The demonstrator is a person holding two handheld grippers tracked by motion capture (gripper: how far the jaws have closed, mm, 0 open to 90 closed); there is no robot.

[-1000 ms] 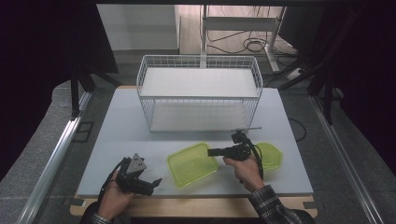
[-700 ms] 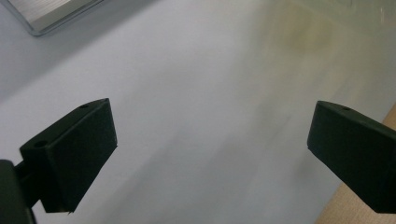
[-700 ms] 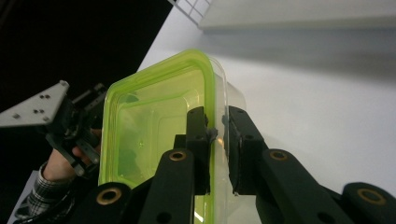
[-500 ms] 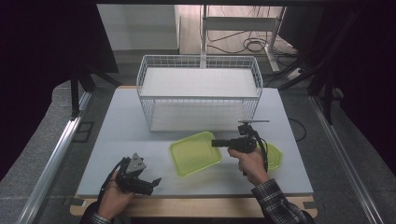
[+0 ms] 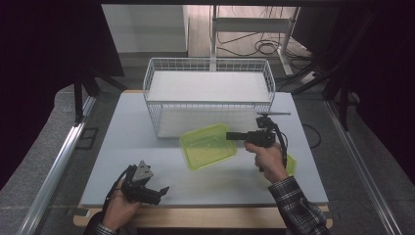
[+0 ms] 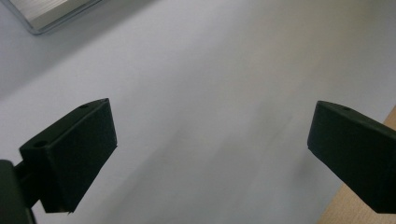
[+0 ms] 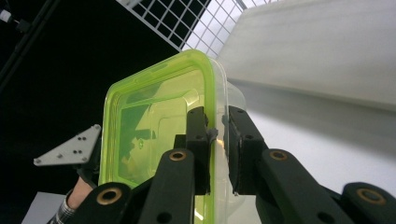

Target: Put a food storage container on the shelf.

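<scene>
Right gripper (image 5: 230, 135) pinches the rim of the green container (image 5: 208, 146): jaws nearly together, one finger (image 7: 198, 140) inside the wall, the other outside (right gripper view). The container extends leftward from the fingertips, just in front of the wire basket (image 5: 155, 105), nothing visible inside it. A green lid (image 5: 290, 164) lies under the right hand (image 5: 266, 159). Left gripper (image 5: 159, 193) rests near the table (image 5: 122, 132) edge, jaws spread wide with nothing between them, well apart from the container.

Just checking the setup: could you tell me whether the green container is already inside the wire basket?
No, the green container is outside the wire basket.
</scene>
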